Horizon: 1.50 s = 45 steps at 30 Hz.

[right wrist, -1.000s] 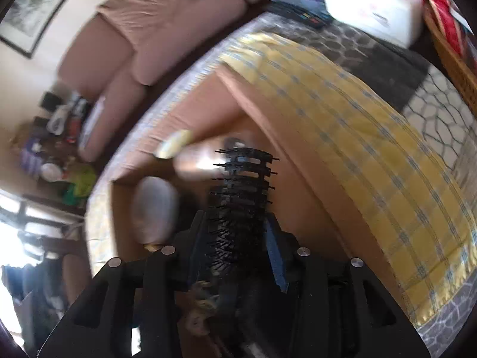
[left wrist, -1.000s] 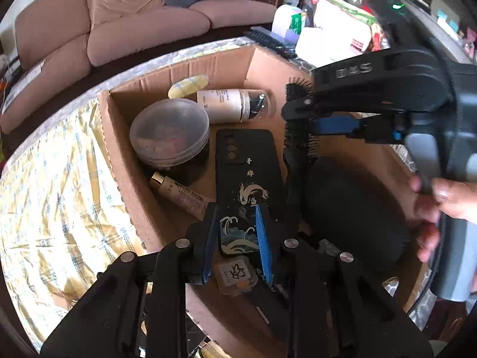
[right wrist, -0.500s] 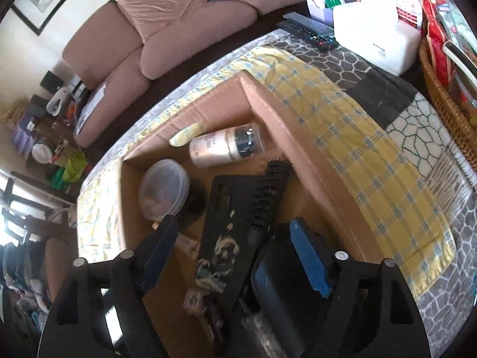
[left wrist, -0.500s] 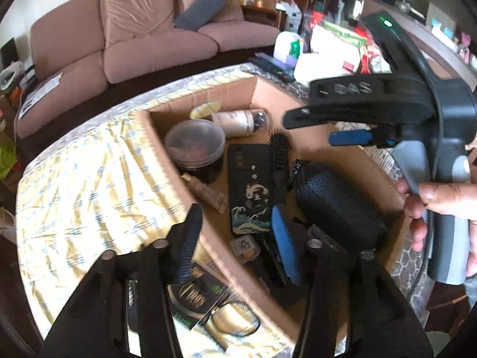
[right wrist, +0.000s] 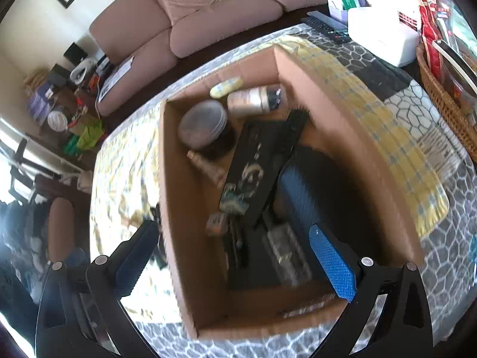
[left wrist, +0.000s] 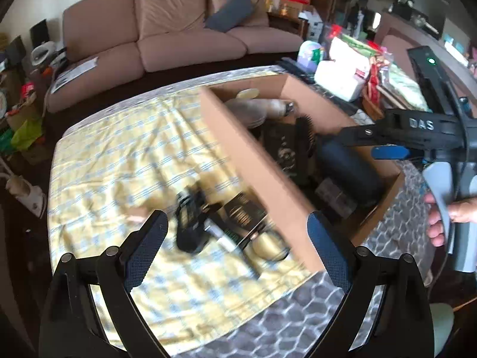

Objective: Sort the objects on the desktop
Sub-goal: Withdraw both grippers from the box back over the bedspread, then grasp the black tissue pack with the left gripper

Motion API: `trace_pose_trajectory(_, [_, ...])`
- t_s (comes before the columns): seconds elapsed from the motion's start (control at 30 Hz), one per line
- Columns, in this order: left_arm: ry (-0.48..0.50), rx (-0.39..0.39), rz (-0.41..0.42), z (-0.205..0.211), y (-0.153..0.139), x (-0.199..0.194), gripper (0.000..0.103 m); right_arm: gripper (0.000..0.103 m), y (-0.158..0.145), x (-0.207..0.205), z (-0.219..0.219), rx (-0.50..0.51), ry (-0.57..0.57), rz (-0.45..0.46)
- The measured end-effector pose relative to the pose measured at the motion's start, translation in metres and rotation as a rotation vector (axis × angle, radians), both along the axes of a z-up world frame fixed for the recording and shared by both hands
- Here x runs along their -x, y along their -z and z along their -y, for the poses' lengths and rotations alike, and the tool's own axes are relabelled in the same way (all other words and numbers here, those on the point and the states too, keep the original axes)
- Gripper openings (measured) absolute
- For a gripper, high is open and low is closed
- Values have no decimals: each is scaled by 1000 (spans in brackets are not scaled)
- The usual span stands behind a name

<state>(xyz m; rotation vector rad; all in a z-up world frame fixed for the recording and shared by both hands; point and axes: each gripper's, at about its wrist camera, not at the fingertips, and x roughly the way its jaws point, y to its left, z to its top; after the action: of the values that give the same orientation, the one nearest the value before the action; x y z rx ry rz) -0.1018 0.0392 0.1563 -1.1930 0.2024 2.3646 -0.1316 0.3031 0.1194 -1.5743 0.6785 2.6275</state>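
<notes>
An open cardboard box (right wrist: 179, 208) sits on the table. Inside lie a black hairbrush (right wrist: 293, 128), a black phone case (right wrist: 253, 164) with a wave print, a dark pouch (right wrist: 322, 185), a lidded round tub (right wrist: 202, 122) and a bottle (right wrist: 253, 100). My right gripper (right wrist: 234, 235) hangs above the box, its jaws opening with nothing between them; it also shows in the left wrist view (left wrist: 366, 143). My left gripper (left wrist: 235, 229) hovers left of the box wall (left wrist: 253, 155), jaws opening and empty. Below it on the cloth lie a blurred black item (left wrist: 190, 223) and a dark packet (left wrist: 243, 213).
A yellow checked cloth (left wrist: 119, 155) covers the table left of the box. A white tissue box (left wrist: 340, 74), a remote (right wrist: 325, 25) and a wicker basket (right wrist: 441, 89) crowd the far right. A sofa (left wrist: 184, 44) stands behind the table.
Both grippers opened wide and drew back and up from the box. The right one let go of the hairbrush, which now lies in the box. The left view swung left over the cloth.
</notes>
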Motion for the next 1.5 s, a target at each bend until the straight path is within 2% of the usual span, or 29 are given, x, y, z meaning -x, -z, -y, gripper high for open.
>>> trace_pose_trajectory(0.07, [-23,0,4,16,1,-6,94,102,-1,-10,12,13,-17,-11])
trace_pose_trajectory(0.17, [-50,-5,12,41,3,-14,103,102,-4,-23,27,30,-41,-28])
trace_pose_trajectory(0.4, [-103,-32,51,93,30,-28,103,102,-18,-48,73,21,-136,-97])
trace_pose_trajectory(0.53, [-96,-41,69,99,48,-27,103,102,-22,-61,101,-28,-206,-158])
trace_pose_trajectory(0.67, [-59,-27,49,85,61,-21,103,102,-18,-70,119,-108,-258,-214])
trace_pose_trajectory(0.77, [16,-15,-4,62,62,-16,103,102,-12,-74,123,-159,-264,-255])
trace_pose_trajectory(0.93, [171,95,-67,10,70,3,103,102,-7,-73,103,-129,-239,-306])
trace_pose_trajectory(1.17, [315,169,-13,-36,98,42,102,102,8,-69,67,-65,-178,-315])
trace_pose_trajectory(1.23, [350,199,10,-44,109,47,89,102,15,-68,59,-46,-166,-303])
trace_pose_trajectory(1.27, [363,216,21,-47,114,49,68,102,18,-67,55,-35,-162,-297])
trace_pose_trajectory(1.3, [369,224,30,-47,118,50,58,102,22,-66,50,-20,-157,-292])
trace_pose_trajectory(1.4, [388,232,42,-52,126,51,54,102,31,-64,42,4,-142,-269])
trace_pose_trajectory(1.5, [365,173,61,-44,122,53,50,102,32,-63,40,34,-145,-269])
